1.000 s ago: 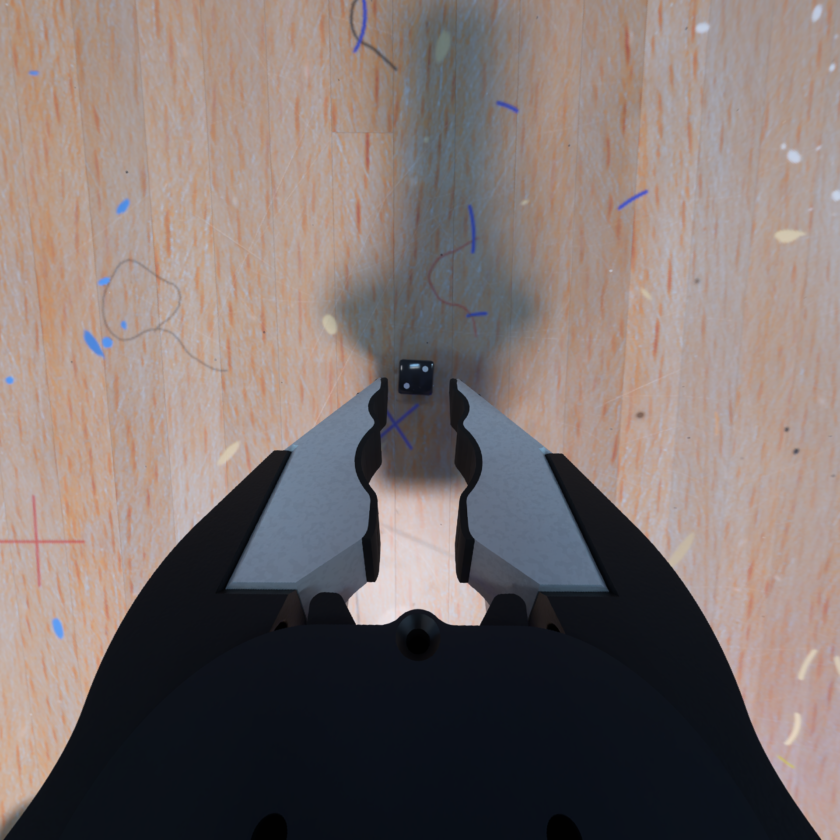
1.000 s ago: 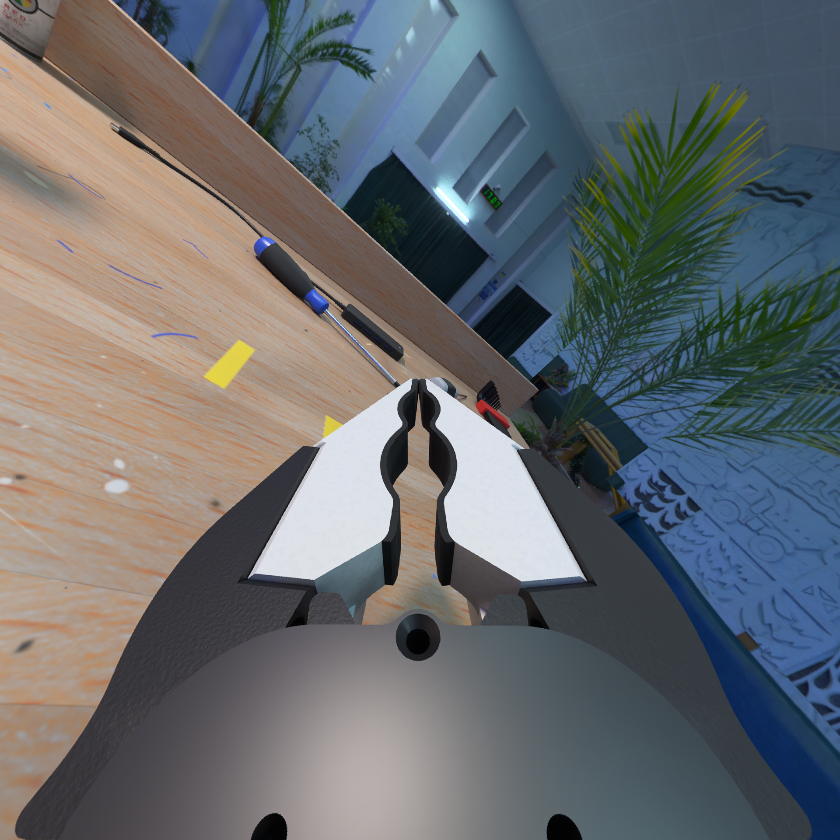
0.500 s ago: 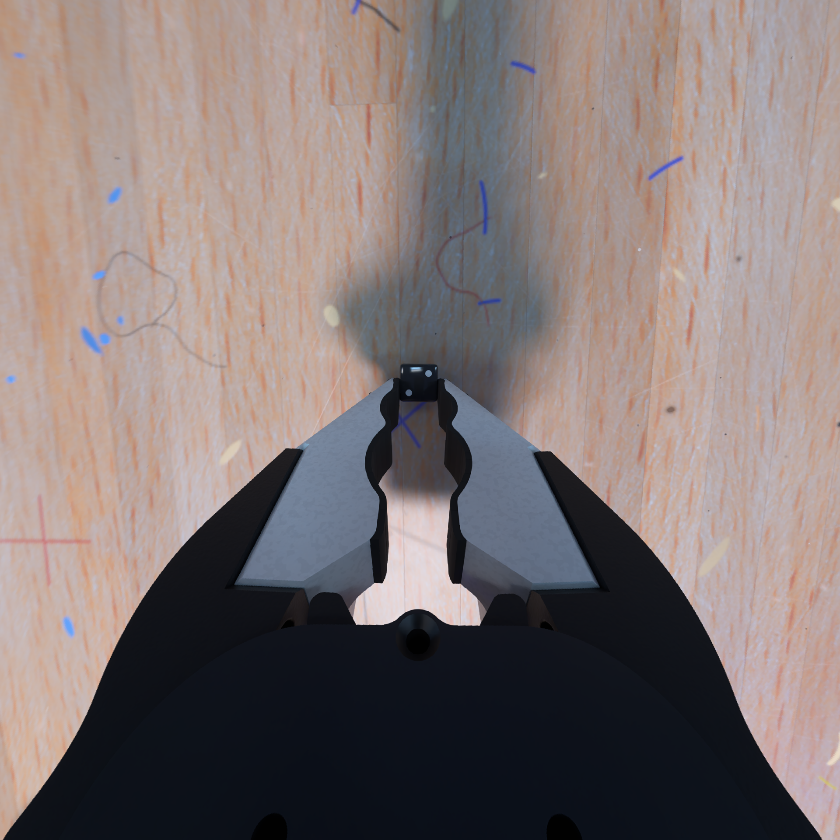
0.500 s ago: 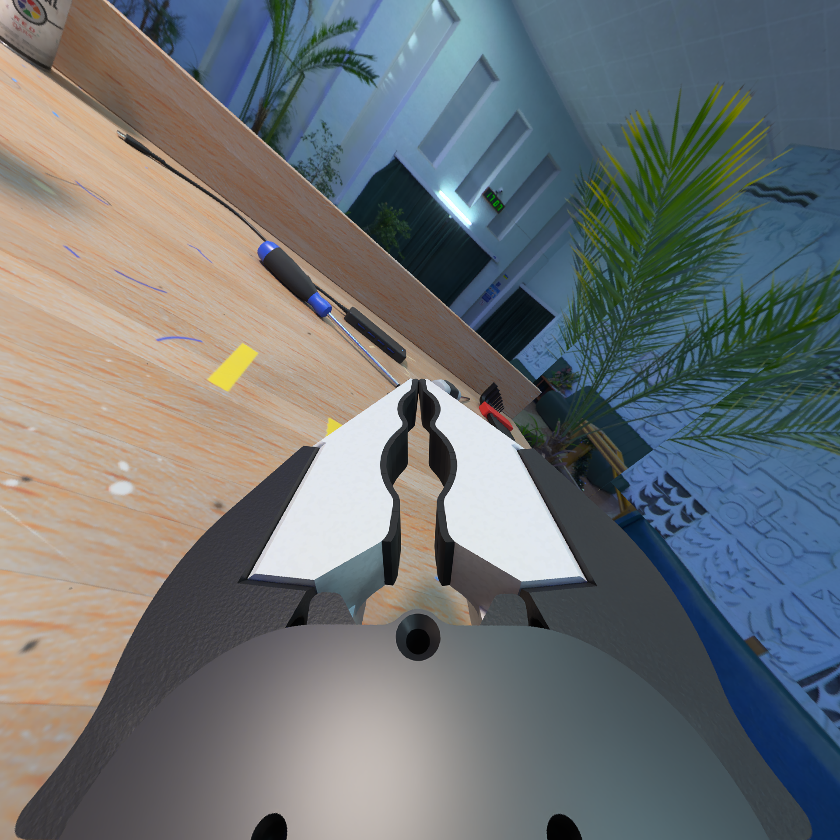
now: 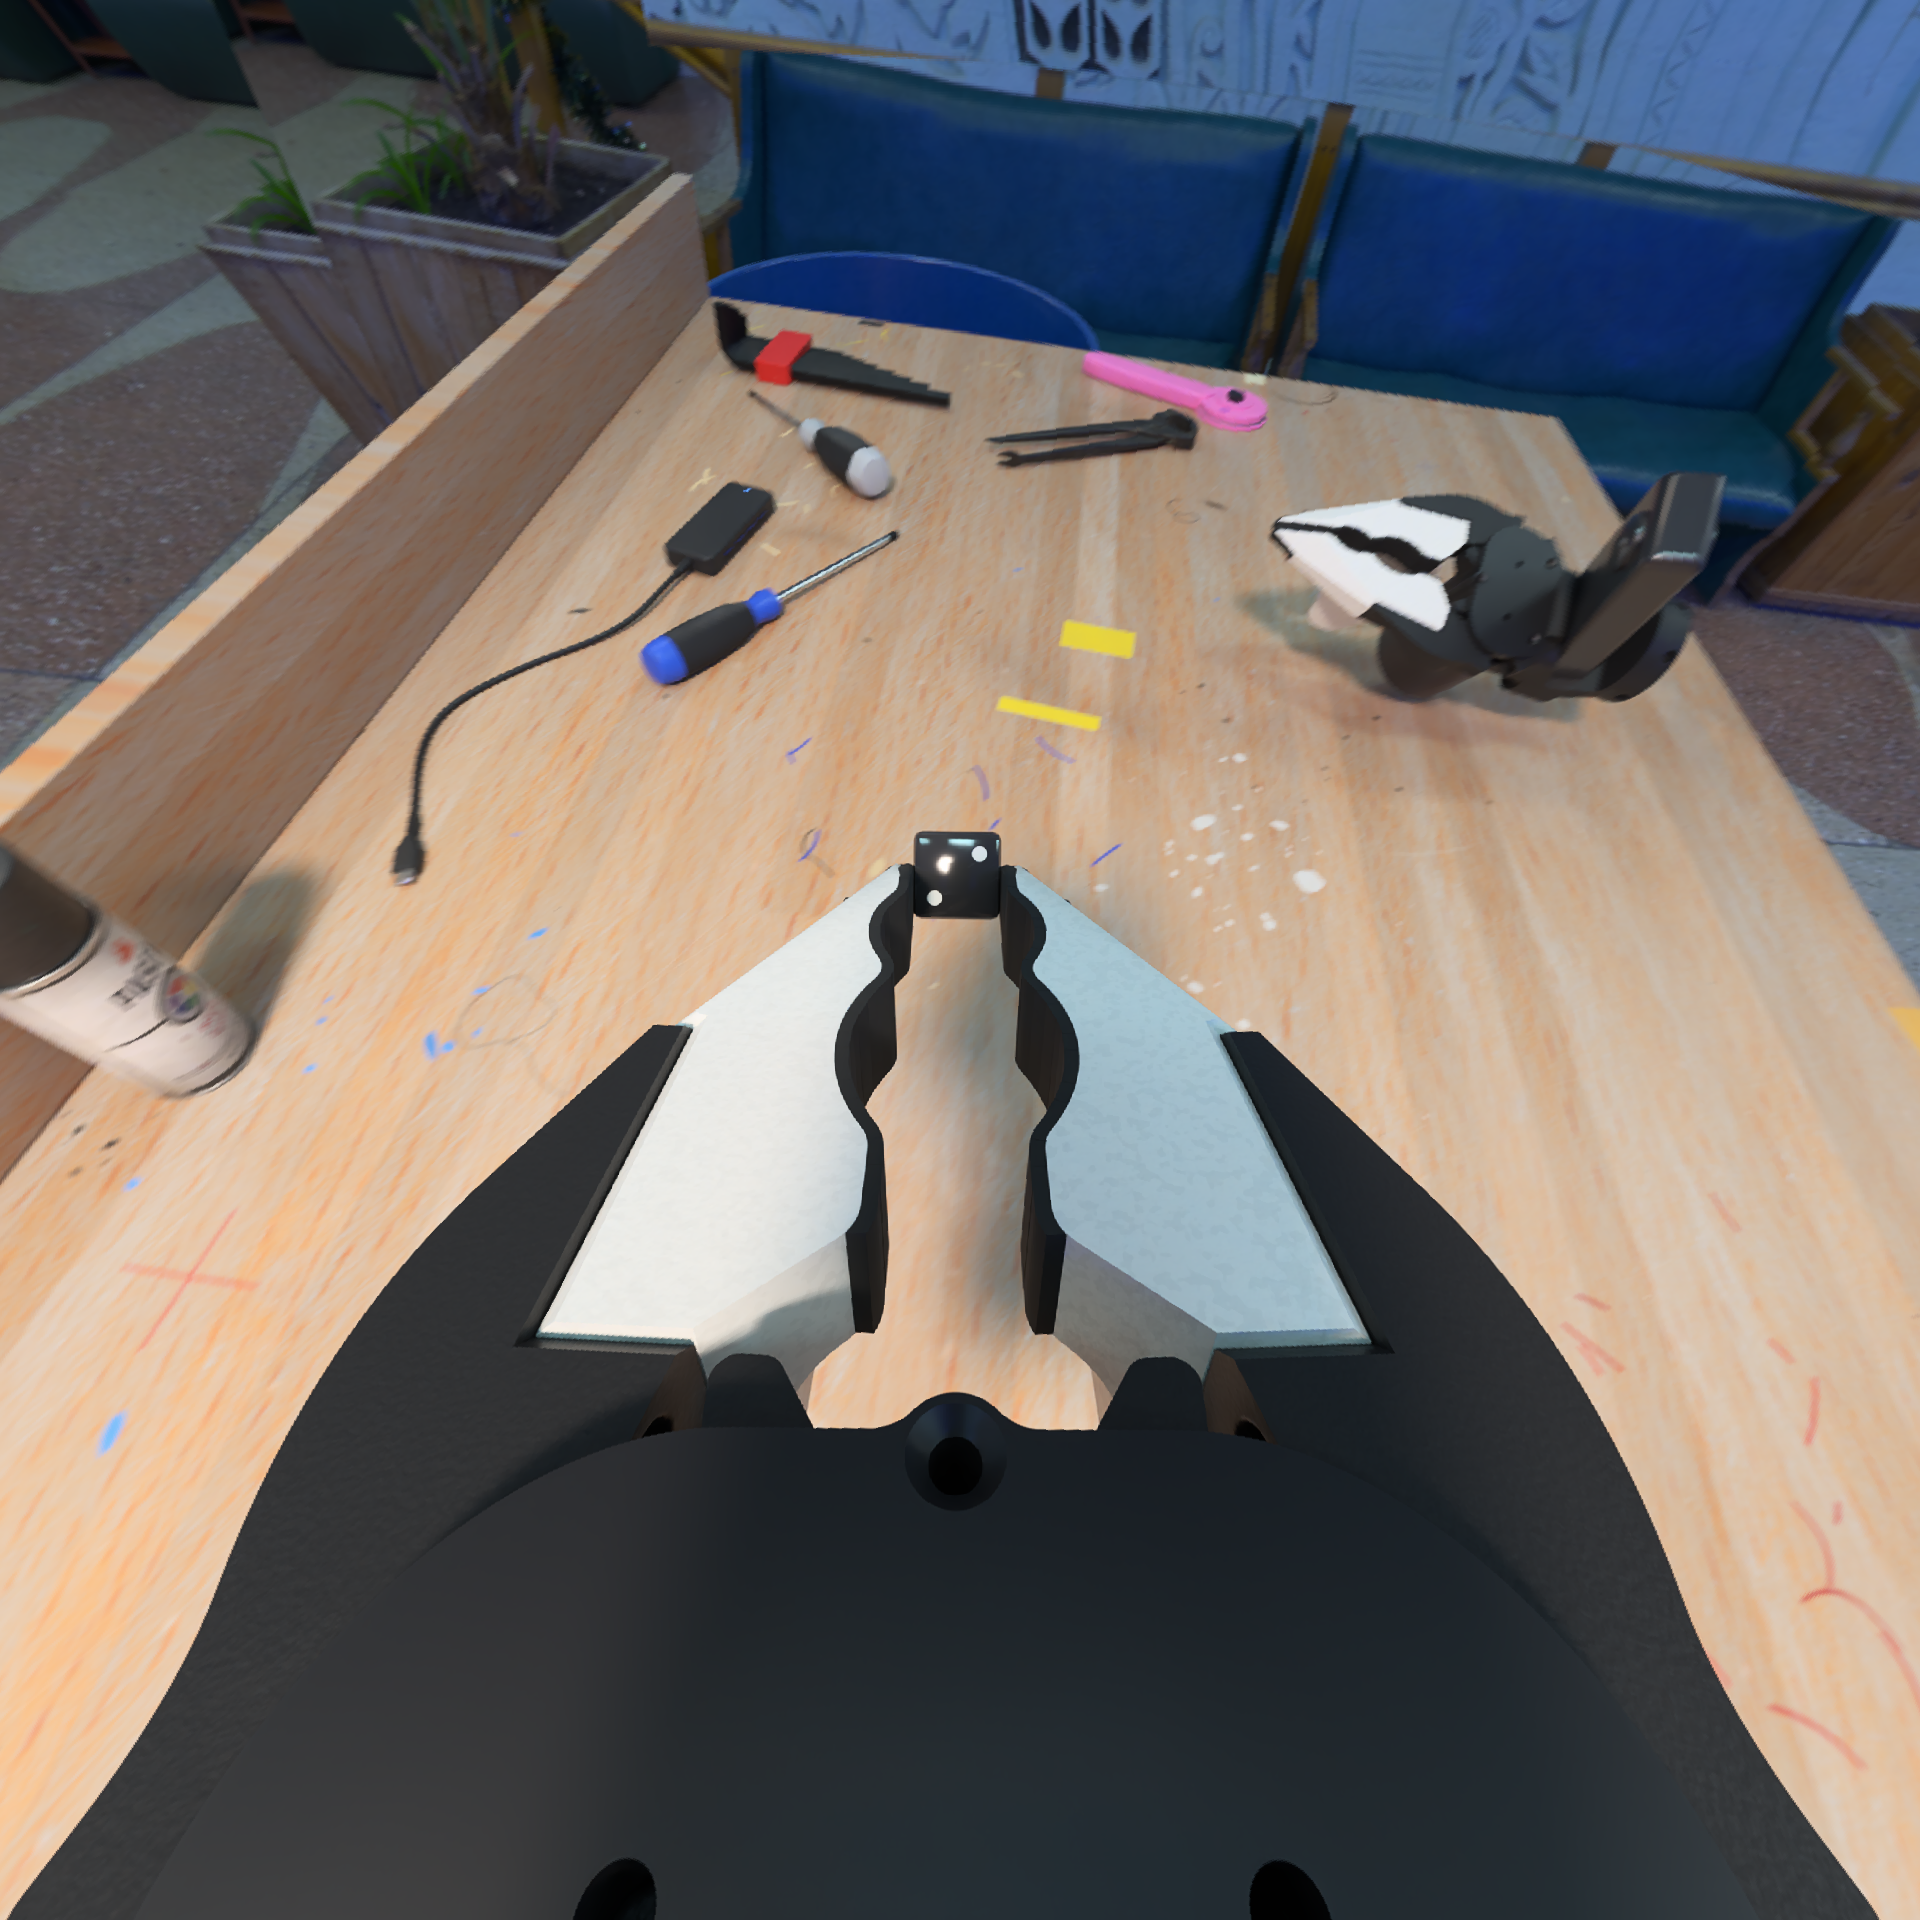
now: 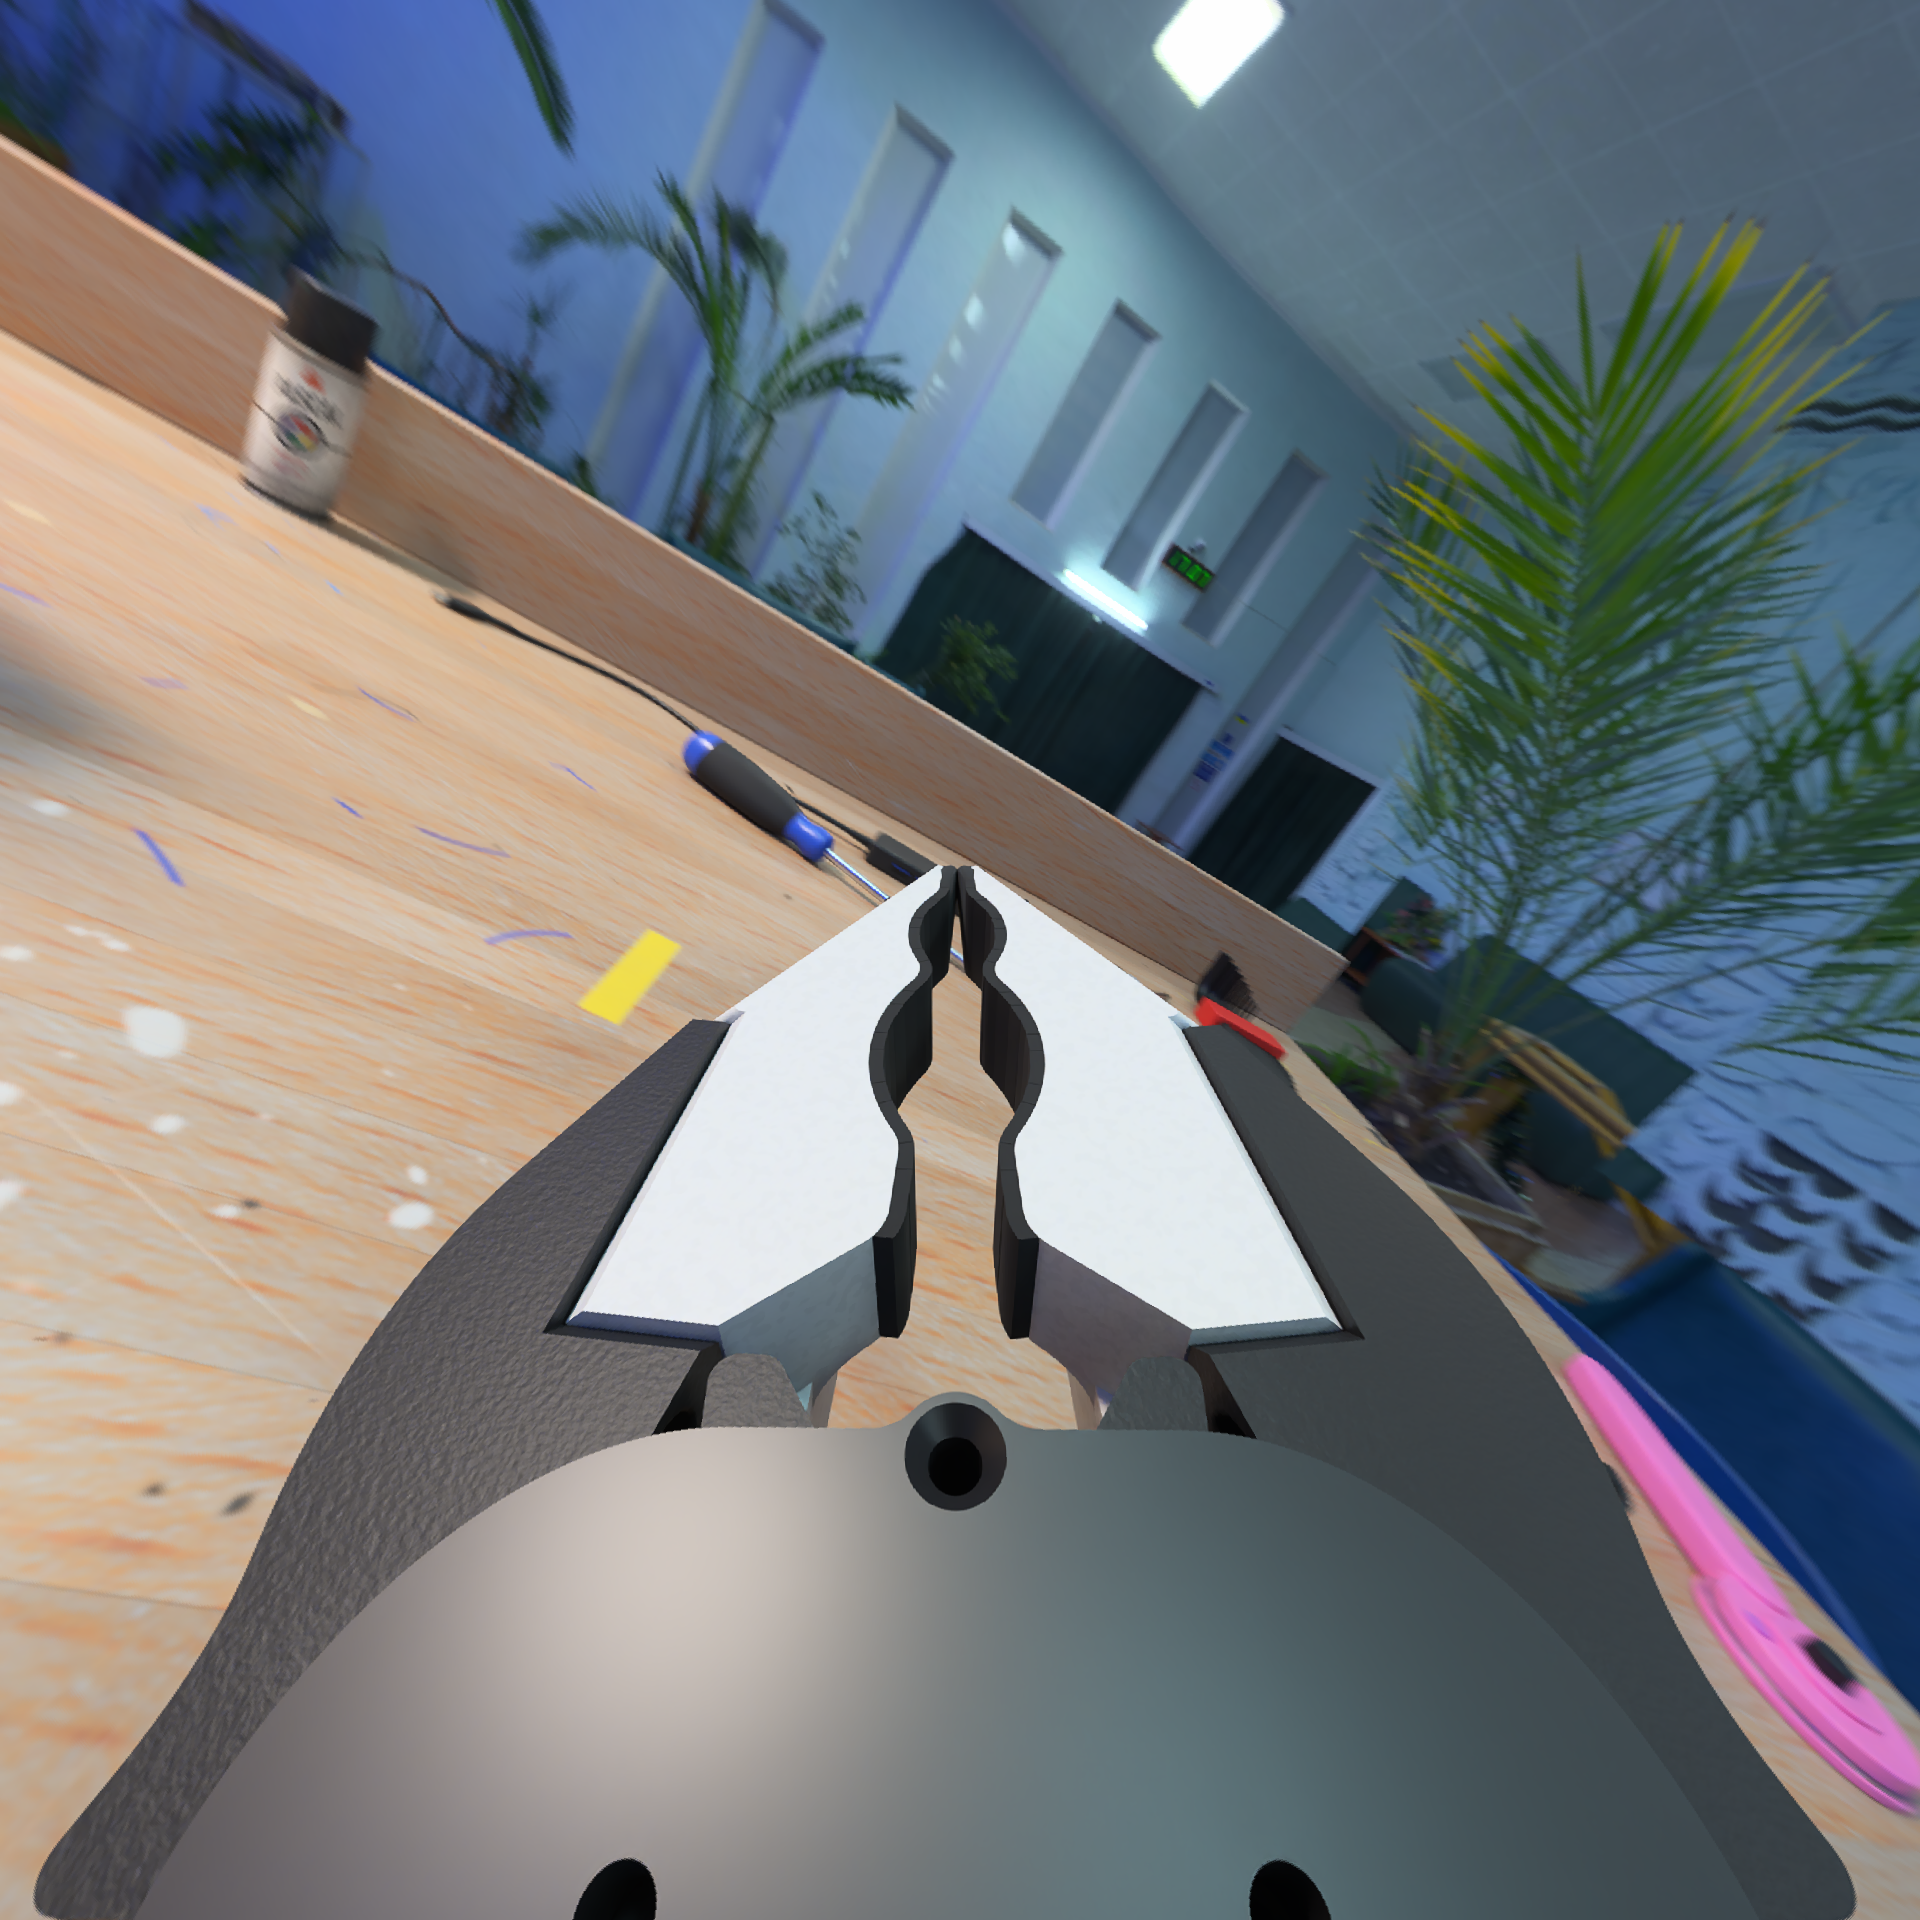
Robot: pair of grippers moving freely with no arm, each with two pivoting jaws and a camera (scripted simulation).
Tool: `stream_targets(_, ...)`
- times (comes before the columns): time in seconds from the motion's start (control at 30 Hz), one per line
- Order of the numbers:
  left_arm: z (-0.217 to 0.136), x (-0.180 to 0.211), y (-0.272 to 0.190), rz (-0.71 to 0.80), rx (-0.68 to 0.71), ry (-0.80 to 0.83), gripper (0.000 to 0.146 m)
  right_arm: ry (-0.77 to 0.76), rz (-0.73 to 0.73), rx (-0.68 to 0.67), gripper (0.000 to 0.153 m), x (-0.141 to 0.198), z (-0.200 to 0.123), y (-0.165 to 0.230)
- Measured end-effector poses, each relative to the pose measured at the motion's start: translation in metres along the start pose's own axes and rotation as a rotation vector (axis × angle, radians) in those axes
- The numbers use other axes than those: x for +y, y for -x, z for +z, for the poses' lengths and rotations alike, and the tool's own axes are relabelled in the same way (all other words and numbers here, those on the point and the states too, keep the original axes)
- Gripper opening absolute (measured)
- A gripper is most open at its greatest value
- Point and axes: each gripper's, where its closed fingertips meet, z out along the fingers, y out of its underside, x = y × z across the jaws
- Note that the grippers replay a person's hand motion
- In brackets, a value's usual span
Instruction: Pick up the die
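Note:
The die (image 5: 957,875) is a small black cube with white pips, clamped between the tips of my left gripper (image 5: 957,889) and held above the wooden table (image 5: 1403,1039). My right gripper (image 6: 954,881) is shut and empty, low over the table's right side. It also shows in the left wrist view (image 5: 1382,561), far right. The die is not in the right wrist view.
A spray can (image 5: 114,997) stands at the left by the wooden wall (image 5: 312,582). A blue-handled screwdriver (image 5: 727,623), charger with cable (image 5: 717,530), second screwdriver (image 5: 842,452), saw (image 5: 821,364), pincers (image 5: 1101,431) and pink wrench (image 5: 1174,387) lie at the far end. Blue chairs (image 5: 1039,197) stand beyond.
My left gripper closed on the die, then lifted and tilted up from looking straight down to looking along the table. The right gripper shifted, staying shut.

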Motion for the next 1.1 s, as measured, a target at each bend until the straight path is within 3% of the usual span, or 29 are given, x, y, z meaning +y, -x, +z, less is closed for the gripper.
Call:
stream_targets(0.17,0.048,-0.022,-0.069,0.042,0.053,0.045,0.016,-0.104,0.104,-0.078,0.000,-0.012,-0.004,-0.001)
stream_targets(0.37,0.167,0.012,-0.195,0.104,0.252,0.202,0.016,-0.154,-0.003,-0.050,0.000,-0.003,-0.015,-0.038)
stream_targets(0.53,0.258,0.049,-0.233,0.187,0.274,0.330,0.016,-0.162,-0.023,-0.030,0.000,0.005,-0.021,-0.062)
stream_targets(0.63,0.292,0.055,-0.239,0.379,0.254,0.406,0.016,-0.142,0.025,-0.006,0.000,0.013,-0.017,-0.072)
stream_targets(0.7,0.310,0.061,-0.241,0.484,0.252,0.481,0.016,-0.126,0.079,-0.007,0.000,0.019,-0.012,-0.073)
stream_targets(0.83,0.334,0.077,-0.241,0.542,0.313,0.615,0.016,-0.096,0.094,-0.005,0.000,0.027,-0.001,-0.072)
stream_targets(1.1,0.335,0.089,-0.226,0.638,0.366,0.743,0.016,-0.082,0.140,0.012,0.000,0.030,0.013,-0.071)
